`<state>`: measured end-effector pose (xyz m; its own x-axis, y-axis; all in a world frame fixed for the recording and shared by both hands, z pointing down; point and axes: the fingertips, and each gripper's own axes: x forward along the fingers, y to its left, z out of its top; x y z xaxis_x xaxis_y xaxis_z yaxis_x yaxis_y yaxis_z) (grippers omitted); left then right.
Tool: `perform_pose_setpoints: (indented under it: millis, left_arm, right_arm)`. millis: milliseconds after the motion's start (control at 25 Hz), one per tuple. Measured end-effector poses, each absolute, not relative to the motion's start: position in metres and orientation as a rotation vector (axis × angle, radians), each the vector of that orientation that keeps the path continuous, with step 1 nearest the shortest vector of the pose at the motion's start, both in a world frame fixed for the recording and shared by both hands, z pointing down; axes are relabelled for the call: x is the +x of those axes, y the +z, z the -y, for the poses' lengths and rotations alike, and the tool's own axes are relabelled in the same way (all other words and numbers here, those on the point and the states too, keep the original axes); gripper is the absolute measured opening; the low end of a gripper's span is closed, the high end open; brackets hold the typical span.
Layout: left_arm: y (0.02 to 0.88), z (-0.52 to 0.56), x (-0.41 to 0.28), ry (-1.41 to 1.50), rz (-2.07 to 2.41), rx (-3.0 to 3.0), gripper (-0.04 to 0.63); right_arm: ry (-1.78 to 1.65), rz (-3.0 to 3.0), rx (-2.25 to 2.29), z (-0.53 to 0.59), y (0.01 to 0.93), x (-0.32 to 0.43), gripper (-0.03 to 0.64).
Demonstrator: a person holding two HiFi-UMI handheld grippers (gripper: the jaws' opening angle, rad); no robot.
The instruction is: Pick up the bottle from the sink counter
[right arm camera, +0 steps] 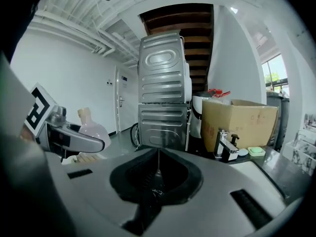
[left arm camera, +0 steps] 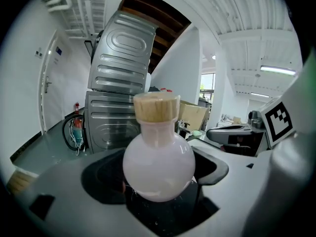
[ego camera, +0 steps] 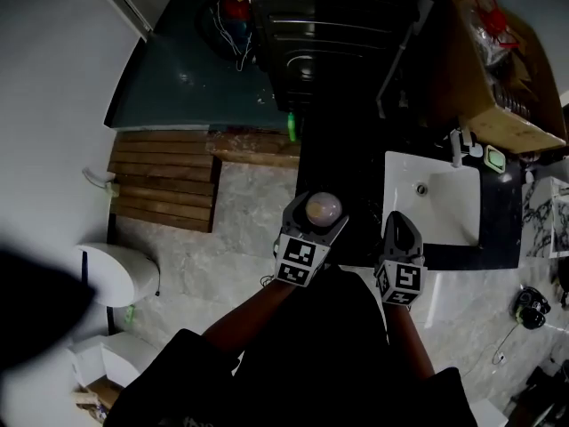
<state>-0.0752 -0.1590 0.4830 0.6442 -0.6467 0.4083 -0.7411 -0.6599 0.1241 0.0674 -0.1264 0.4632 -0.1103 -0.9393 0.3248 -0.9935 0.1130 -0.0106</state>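
A round pale pink bottle (left arm camera: pixel 158 166) with a cork stopper (left arm camera: pixel 156 107) sits upright between the jaws of my left gripper (left arm camera: pixel 159 181), which is shut on it. In the head view the bottle (ego camera: pixel 322 207) shows from above at the tip of the left gripper (ego camera: pixel 313 229), held over the floor left of the sink counter (ego camera: pixel 502 229). From the right gripper view the bottle (right arm camera: pixel 92 128) appears at the left. My right gripper (right arm camera: pixel 155 179) is shut with nothing in it, and in the head view this right gripper (ego camera: pixel 400 238) hangs beside the white sink (ego camera: pixel 433 196).
A faucet (right arm camera: pixel 225 144) and a green soap dish (right arm camera: pixel 256 151) stand on the counter by a cardboard box (right arm camera: pixel 240 122). Stacked grey washing machines (right arm camera: pixel 163 98) rise ahead. Wooden slats (ego camera: pixel 164 181) and a white toilet (ego camera: pixel 120 274) lie to the left on the floor.
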Motion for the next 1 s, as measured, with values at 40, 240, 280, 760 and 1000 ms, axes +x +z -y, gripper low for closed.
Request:
perform_pose_setpoints:
  millis: [40, 240, 280, 760, 1000]
  left_arm:
    - [0.482, 0.156, -0.076, 0.481, 1.104, 2.596, 0.394]
    - [0.483, 0.144, -0.074, 0.5, 1.092, 2.625, 0.394]
    - [0.483, 0.141, -0.073, 0.503, 1.099, 2.627, 0.394]
    - [0.486, 0.125, -0.002, 0.507, 1.238, 2.572, 0.394]
    - [0.486, 0.12, 0.052, 0.5, 1.292, 2.552, 0.394]
  right_arm:
    - [0.329, 2.142, 1.934, 0.122, 0.462, 0.068, 0.039]
    - [0.324, 2.114, 1.984, 0.103, 0.46, 0.084, 0.04]
    - [0.329, 2.113, 1.991, 0.099, 0.461, 0.089, 0.04]
    - [0.354, 2.233, 1.861, 0.082, 0.475, 0.168, 0.04]
    - [0.354, 2.295, 1.785, 0.084, 0.476, 0.218, 0.04]
